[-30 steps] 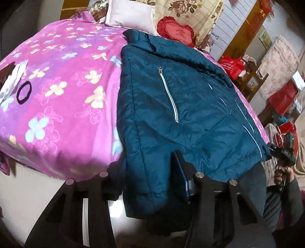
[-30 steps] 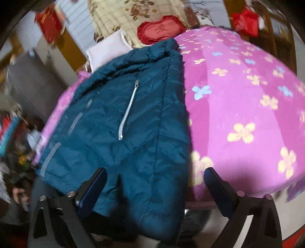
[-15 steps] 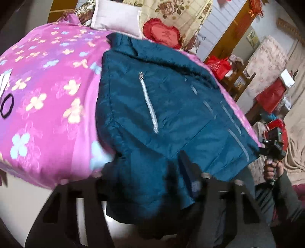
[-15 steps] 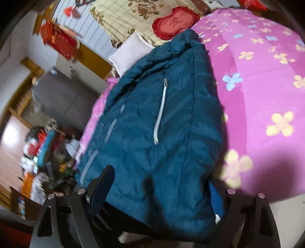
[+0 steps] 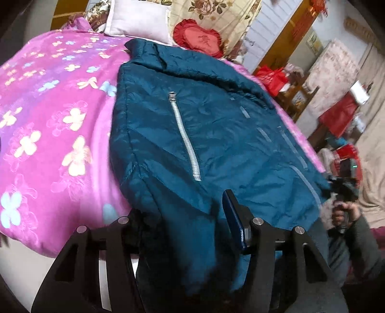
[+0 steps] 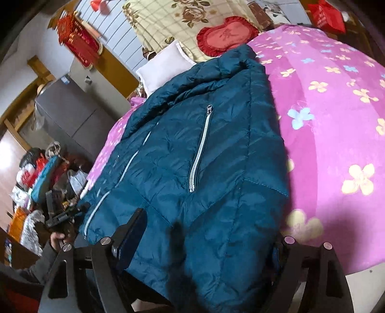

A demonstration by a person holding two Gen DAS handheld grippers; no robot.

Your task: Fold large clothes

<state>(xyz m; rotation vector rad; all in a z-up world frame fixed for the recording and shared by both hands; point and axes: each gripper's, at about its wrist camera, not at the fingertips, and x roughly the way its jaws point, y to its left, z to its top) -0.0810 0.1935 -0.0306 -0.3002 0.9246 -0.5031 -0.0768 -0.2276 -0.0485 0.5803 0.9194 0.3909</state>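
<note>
A teal padded jacket (image 5: 216, 134) lies flat on the pink flowered bedspread (image 5: 48, 134), collar toward the pillows, its hem hanging over the near bed edge. My left gripper (image 5: 181, 209) is at the hem's left part. Its blue right pad (image 5: 232, 214) digs into the cloth and the left finger is buried at the jacket's edge. The right gripper (image 6: 209, 228) straddles the hem's other part of the jacket (image 6: 204, 149), and its jaws are closing with the hem between them. Its right finger is hidden by cloth. A hand holds each gripper in the other's view, at the hem corners: right (image 5: 344, 187), left (image 6: 62, 216).
A white pillow (image 5: 139, 21), a red heart cushion (image 5: 197, 38) and a floral quilt (image 5: 216, 12) sit at the bed's head. Red bags (image 5: 272, 74) and cluttered furniture stand along one side of the bed. A grey cabinet (image 6: 72, 110) is in the right wrist view.
The right gripper's jaws have narrowed around the hem, which now fills the gap between them. Both views have swung a little across the jacket. The jacket stays flat on the bed.
</note>
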